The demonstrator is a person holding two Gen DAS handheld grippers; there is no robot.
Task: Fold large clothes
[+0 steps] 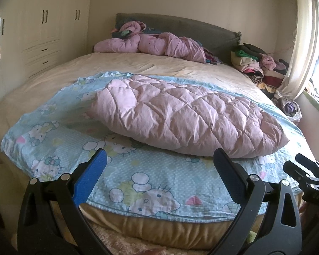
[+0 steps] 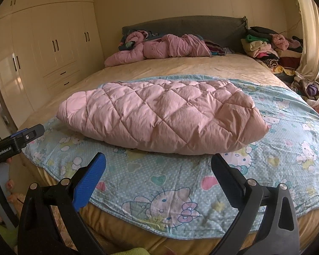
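A pink quilted garment [image 1: 180, 116] [image 2: 163, 114] lies folded into a long puffy bundle across the foot of the bed. It rests on a light blue cartoon-cat sheet [image 1: 74, 148] [image 2: 287, 153]. My left gripper [image 1: 159, 161] hovers open just before the bed's near edge, short of the bundle, with nothing between its blue pads. My right gripper [image 2: 158, 163] is likewise open and empty, a little to the right. Each gripper's black body shows at the edge of the other's view.
The bed [image 1: 138, 68] has a beige cover and a grey headboard [image 2: 180, 25]. A crumpled pink jacket [image 1: 155, 44] [image 2: 159, 46] lies by the headboard. Piled clothes [image 1: 259, 63] [image 2: 270, 44] fill the far right corner beside a curtain. Cream wardrobes [image 2: 42, 42] line the left wall.
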